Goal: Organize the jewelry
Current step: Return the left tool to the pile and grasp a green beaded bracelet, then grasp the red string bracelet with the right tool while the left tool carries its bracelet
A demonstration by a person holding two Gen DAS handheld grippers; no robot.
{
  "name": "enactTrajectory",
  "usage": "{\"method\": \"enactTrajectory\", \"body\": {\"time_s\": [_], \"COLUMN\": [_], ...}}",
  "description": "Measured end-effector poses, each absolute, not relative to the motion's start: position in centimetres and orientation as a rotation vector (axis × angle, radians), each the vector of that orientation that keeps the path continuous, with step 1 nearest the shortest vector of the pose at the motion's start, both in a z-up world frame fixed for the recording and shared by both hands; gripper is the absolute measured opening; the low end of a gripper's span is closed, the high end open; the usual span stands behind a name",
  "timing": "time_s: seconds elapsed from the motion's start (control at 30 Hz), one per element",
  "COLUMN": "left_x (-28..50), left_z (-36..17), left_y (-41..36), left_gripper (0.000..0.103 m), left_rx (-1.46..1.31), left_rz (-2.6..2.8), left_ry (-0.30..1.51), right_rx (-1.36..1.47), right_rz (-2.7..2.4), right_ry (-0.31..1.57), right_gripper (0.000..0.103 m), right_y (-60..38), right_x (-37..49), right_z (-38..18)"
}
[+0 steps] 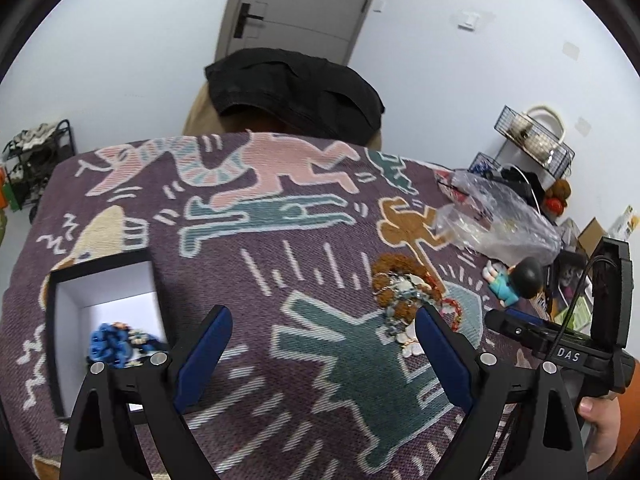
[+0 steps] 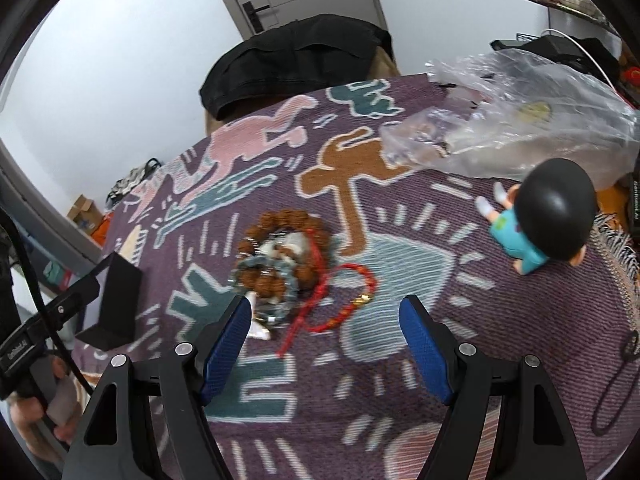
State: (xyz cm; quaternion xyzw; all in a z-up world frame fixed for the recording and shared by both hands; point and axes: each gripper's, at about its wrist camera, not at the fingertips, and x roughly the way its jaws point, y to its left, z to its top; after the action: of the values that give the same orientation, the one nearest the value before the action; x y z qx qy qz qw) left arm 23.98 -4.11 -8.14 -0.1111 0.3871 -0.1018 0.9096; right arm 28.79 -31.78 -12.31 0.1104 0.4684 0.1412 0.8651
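Above the bracelet pile (image 2: pixel 280 268), both grippers (image 1: pixel 324 344) (image 2: pixel 326 332) gape wide, holding nothing

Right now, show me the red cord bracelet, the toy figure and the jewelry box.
red cord bracelet (image 2: pixel 344 312), right wrist view, red loop.
toy figure (image 2: pixel 556 212), right wrist view, black head.
jewelry box (image 1: pixel 116 276), left wrist view, white inner wall.

A home room: door (image 1: pixel 296 4), shoe rack (image 1: pixel 38 160), patterned blanket (image 1: pixel 280 264).
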Motion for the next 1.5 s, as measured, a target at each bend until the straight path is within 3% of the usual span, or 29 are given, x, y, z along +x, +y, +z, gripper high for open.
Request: {"method": "enactTrajectory", "body": {"time_s": [0.13, 0.3, 0.53, 0.73, 0.83, 0.9, 1.03, 1.5], "left_x": [25.0, 26.5, 28.4, 29.9, 30.1, 30.2, 29.6, 27.8], "left_z": [-9.0, -10.5, -12.1, -13.7, -14.4, -14.8, -14.2, -11.4], "left_y": [-5.8, -7.6, -9.8, -10.8, -11.1, -11.2, -11.4, -9.1], "left_gripper": [0.09, 0.077, 0.066, 0.056, 0.039, 0.01, 0.01, 0.009], "left_rx": [-0.214, -0.207, -0.191, -0.189, -0.193, -0.202, -0.191, -0.219], "left_rz": [-0.237, -0.273, -0.306, -0.318, -0.335, -0.354, -0.367, -0.353], "left_ry": [0.821, 0.873, 0.921, 0.964, 0.983, 0.996, 0.958, 0.871], "right_rx": [0.214, 0.193, 0.179, 0.176, 0.178, 0.181, 0.19, 0.173], "right_rz": [0.271, 0.253, 0.233, 0.22, 0.216, 0.214, 0.217, 0.219], "right_ry": [0.988, 0.986, 0.993, 1.0, 1.004, 1.007, 1.017, 1.032], "right_gripper": [0.076, 0.075, 0.065, 0.064, 0.063, 0.063, 0.055, 0.054], "right_y": [-32.5, -33.0, -33.5, -34.0, -34.2, -34.3, -34.2, -33.0], "right_x": [29.1, 29.3, 29.7, 29.7, 29.7, 29.8, 30.1, 31.5], "right_z": [-13.2, -13.9, -14.8, -15.4, -15.6, -15.7, -15.9, -16.3]}}
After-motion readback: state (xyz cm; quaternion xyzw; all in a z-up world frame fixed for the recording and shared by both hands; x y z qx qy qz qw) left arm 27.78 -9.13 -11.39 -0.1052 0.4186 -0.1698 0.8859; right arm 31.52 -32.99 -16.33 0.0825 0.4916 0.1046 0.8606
